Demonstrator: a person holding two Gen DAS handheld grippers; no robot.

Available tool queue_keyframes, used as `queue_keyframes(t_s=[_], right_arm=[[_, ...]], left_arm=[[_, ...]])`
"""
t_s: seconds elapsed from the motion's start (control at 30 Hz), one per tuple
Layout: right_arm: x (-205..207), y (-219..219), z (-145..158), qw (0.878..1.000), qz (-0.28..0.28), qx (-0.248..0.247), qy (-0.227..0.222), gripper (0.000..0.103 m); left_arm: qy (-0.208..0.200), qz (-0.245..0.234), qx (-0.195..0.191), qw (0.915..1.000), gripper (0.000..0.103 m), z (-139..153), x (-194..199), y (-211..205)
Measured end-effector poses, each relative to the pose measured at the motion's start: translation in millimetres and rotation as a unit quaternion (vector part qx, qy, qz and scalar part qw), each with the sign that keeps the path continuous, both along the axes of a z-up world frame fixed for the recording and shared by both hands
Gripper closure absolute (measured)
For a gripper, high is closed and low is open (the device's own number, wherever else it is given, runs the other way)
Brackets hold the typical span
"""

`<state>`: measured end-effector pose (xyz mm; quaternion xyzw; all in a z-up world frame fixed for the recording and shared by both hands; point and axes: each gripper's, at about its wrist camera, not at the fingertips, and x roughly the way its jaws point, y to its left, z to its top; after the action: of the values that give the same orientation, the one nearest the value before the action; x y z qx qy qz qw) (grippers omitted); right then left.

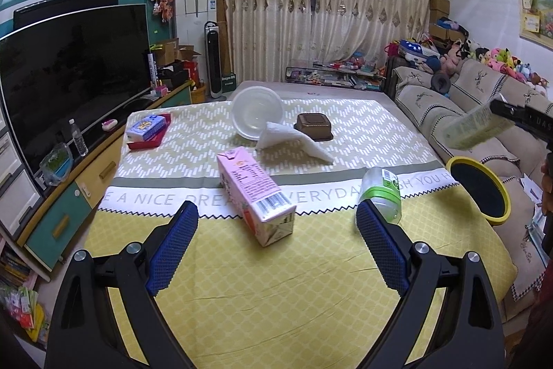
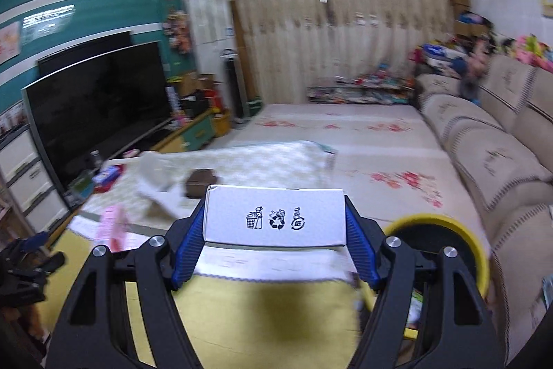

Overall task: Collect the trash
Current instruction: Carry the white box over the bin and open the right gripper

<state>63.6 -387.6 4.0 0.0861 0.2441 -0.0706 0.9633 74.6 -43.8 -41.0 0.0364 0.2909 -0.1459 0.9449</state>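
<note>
Above the table [image 2: 242,310], right gripper [image 2: 274,227] clamps box [image 2: 274,217].

Pink carton [image 1: 255,192] between left jaws' path, bottle [image 1: 382,192] beside, cloth [image 1: 276,282] bare nearer.

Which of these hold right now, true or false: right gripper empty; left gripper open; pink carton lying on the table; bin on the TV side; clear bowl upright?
1. The right gripper is empty. False: it is clamped on a white carton.
2. The left gripper is open. True.
3. The pink carton lies on the table. True, between the open fingers.
4. The yellow bin stands on the TV side. False: it is on the sofa side.
5. The clear bowl stands upright. False: it is tipped on its side.
</note>
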Motion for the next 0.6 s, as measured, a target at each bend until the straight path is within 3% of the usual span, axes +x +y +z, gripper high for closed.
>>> queue_keyframes(t_s=[0.33,0.6], right_arm=[[-5,-91,-57,0.99,-0.127,0.009,0.066,0.034],[6,-119,-105,0.981,-0.153,0.021,0.118,0.034]], left_arm=[[0.005,-0.023,0.019,0.9995,0.011,-4,5,-37],[0.011,-0.028,0.029,0.9991,0.011,-6,11,-48]])
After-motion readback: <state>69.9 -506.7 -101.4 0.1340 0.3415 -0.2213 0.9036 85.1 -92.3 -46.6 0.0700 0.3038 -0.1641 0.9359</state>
